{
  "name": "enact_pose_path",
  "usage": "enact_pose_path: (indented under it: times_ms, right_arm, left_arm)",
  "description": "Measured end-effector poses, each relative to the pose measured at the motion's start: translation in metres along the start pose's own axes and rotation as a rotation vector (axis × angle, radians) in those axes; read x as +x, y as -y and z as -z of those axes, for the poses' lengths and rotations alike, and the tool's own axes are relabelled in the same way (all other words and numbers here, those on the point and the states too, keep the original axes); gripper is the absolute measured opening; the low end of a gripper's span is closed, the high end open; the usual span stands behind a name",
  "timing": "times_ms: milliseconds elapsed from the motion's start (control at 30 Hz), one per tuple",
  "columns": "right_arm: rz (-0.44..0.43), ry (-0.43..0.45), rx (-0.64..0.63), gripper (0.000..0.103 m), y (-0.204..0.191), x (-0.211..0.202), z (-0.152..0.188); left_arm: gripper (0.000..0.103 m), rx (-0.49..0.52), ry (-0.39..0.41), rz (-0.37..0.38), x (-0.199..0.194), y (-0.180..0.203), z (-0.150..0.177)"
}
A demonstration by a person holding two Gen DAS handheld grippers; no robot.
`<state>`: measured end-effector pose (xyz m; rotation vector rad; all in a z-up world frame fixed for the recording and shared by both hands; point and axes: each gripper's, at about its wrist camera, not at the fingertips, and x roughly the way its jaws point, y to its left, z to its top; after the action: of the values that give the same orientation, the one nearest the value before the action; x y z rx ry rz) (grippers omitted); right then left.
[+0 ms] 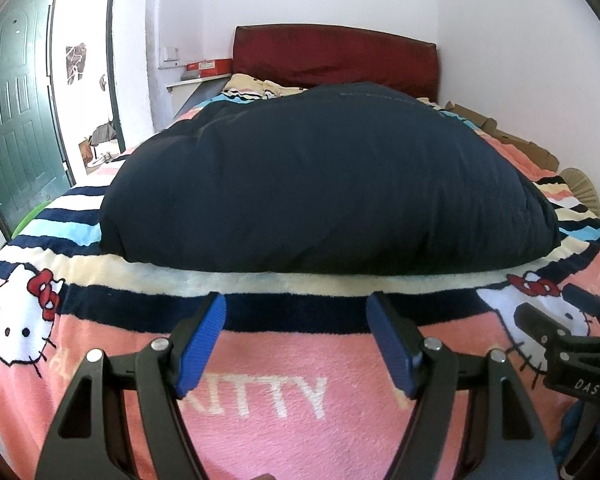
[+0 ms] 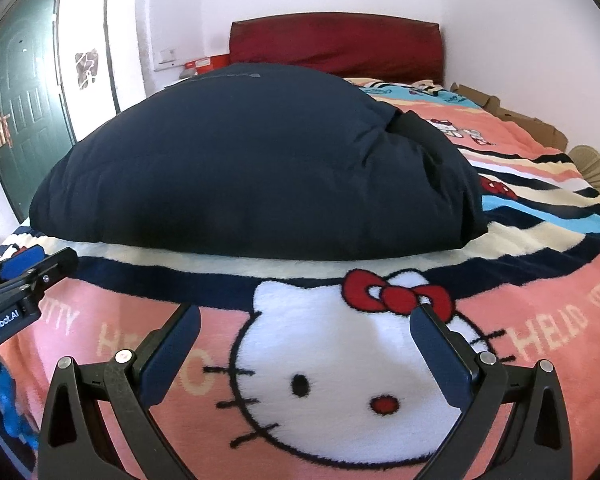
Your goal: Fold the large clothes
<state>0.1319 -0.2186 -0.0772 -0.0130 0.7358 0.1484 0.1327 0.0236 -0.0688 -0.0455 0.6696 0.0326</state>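
A large dark navy padded garment (image 1: 324, 176) lies folded in a thick bundle on the bed, also filling the middle of the right wrist view (image 2: 252, 168). My left gripper (image 1: 296, 308) hovers over the pink cartoon-cat blanket (image 1: 260, 412) just short of the garment's near edge, jaws wide open and empty. My right gripper (image 2: 306, 316) hangs the same way over the blanket's white cat face (image 2: 340, 372), open with nothing between its blue pads. Each gripper shows at the edge of the other's view: the right one (image 1: 576, 320), the left one (image 2: 24, 268).
A dark red headboard (image 1: 336, 56) stands at the far end against the white wall. Flattened cardboard (image 1: 504, 132) and a woven fan (image 1: 584, 190) lie along the bed's right side. A green door (image 1: 16, 120) stands open at left beside a bright doorway.
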Motion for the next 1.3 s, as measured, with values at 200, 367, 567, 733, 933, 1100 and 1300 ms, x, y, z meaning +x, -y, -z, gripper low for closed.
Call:
enact_pose_path:
  times_ms: [200,367,567,733,933,1100,1300]
  right_arm:
    - [0.008,-0.002,0.0,0.102,0.0012,0.0006,0.0008]
    - [0.013,-0.005,-0.006,0.103,-0.0003,0.0021,0.0019]
    - [0.018,0.0,-0.007,0.103,-0.0025,0.0006,0.0024]
    - [0.022,0.004,0.001,0.102,-0.0009,-0.0012,0.0026]
    - [0.019,0.009,0.013,0.103,0.003,-0.0028,0.0006]
    - [0.018,0.01,0.019,0.103,0.0052,-0.0034,0.0004]
    - [0.019,0.01,0.019,0.103,0.0049,-0.0035,0.0]
  left_arm:
    - [0.072,-0.006,-0.008,0.0,0.0002,0.0,0.0008]
    - [0.071,-0.01,-0.011,0.003,-0.0001,-0.0008,0.0011]
    - [0.071,-0.008,-0.012,0.006,-0.0004,0.0001,0.0007]
    - [0.071,0.002,-0.015,0.002,-0.0007,0.0019,0.0007]
    - [0.071,0.004,-0.017,0.002,-0.0008,0.0025,0.0004]
    - [0.072,0.006,-0.019,0.007,-0.0016,0.0023,0.0004]
    - [0.072,0.007,-0.024,0.013,-0.0006,0.0021,0.0011]
